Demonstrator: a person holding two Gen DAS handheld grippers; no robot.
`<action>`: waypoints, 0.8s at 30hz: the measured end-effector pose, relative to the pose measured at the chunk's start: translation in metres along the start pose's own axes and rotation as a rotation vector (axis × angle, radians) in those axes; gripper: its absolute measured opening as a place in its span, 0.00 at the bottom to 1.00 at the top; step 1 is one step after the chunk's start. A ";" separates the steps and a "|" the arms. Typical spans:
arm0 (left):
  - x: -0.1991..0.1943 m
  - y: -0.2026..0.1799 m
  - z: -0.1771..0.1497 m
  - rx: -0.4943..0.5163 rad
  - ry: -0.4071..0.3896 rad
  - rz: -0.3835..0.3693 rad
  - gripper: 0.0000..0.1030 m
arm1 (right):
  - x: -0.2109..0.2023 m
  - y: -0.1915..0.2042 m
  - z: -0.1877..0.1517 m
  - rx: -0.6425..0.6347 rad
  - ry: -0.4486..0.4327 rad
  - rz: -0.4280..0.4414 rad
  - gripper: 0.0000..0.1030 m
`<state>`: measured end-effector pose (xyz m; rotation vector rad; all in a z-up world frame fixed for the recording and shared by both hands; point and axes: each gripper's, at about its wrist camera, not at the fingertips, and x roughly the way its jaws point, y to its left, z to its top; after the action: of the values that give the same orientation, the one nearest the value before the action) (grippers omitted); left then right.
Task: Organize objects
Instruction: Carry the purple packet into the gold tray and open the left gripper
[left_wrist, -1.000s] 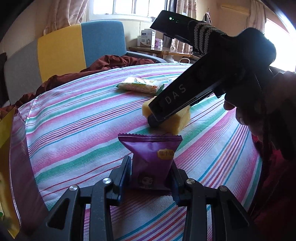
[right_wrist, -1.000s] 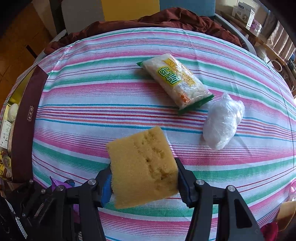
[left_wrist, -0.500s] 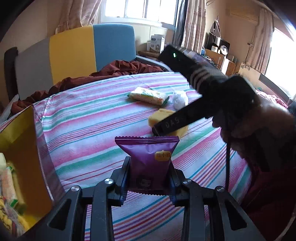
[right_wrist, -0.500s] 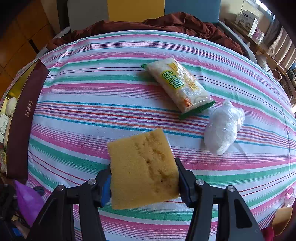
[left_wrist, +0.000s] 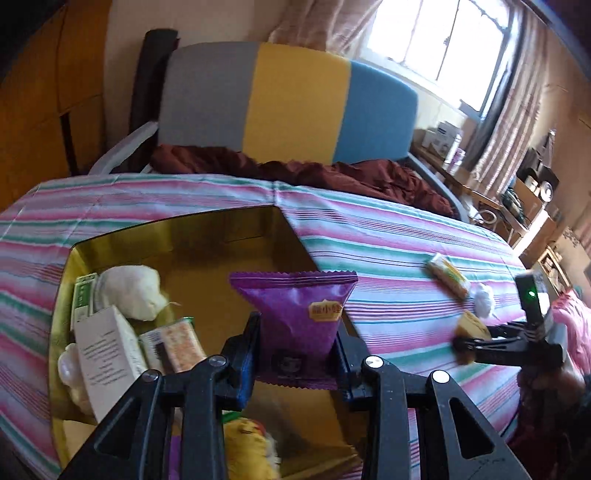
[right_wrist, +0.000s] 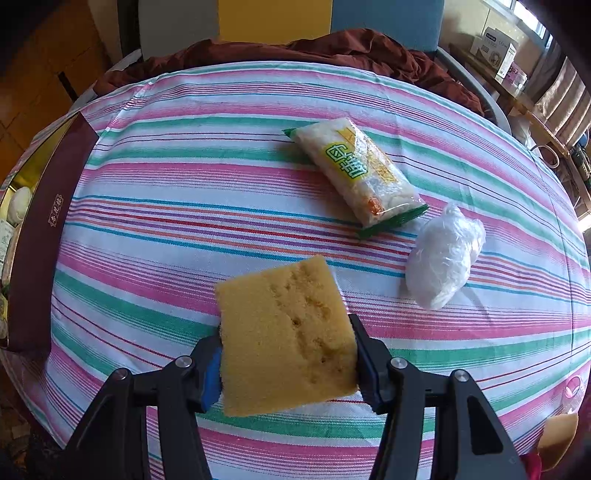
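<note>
My left gripper (left_wrist: 295, 354) is shut on a purple snack packet (left_wrist: 295, 314) and holds it above the gold-lined box (left_wrist: 236, 236) at the table's left. The box holds a white carton (left_wrist: 107, 347), a white pouch (left_wrist: 135, 291), a snack bar (left_wrist: 177, 339) and other items. My right gripper (right_wrist: 286, 354) is shut on a yellow sponge (right_wrist: 284, 339) just over the striped tablecloth (right_wrist: 184, 206). In the left wrist view the right gripper (left_wrist: 461, 345) with the sponge (left_wrist: 471, 325) shows at the right. A green-edged noodle packet (right_wrist: 354, 170) and a clear plastic-wrapped bundle (right_wrist: 443, 254) lie on the cloth.
The box's dark red outer wall (right_wrist: 44, 236) runs along the table's left edge. A grey, yellow and blue sofa (left_wrist: 291, 99) with a dark red blanket (left_wrist: 332, 173) stands behind the table. Shelves with boxes (right_wrist: 498, 48) line the right wall.
My left gripper has swung left and up with the purple packet, from beside the sponge to over the open box. The right gripper and sponge have stayed put.
</note>
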<state>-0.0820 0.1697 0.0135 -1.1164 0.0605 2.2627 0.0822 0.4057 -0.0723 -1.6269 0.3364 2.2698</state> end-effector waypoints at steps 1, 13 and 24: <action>0.003 0.013 0.001 -0.032 0.015 0.012 0.34 | 0.000 0.000 0.000 -0.001 0.000 -0.001 0.56; 0.063 0.066 0.022 -0.110 0.174 0.131 0.35 | -0.001 -0.002 0.005 -0.009 0.001 -0.006 0.56; 0.056 0.069 0.025 -0.112 0.134 0.172 0.49 | -0.001 -0.004 0.006 -0.004 0.000 -0.005 0.57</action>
<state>-0.1629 0.1488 -0.0266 -1.3676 0.0883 2.3637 0.0783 0.4111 -0.0689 -1.6284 0.3269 2.2680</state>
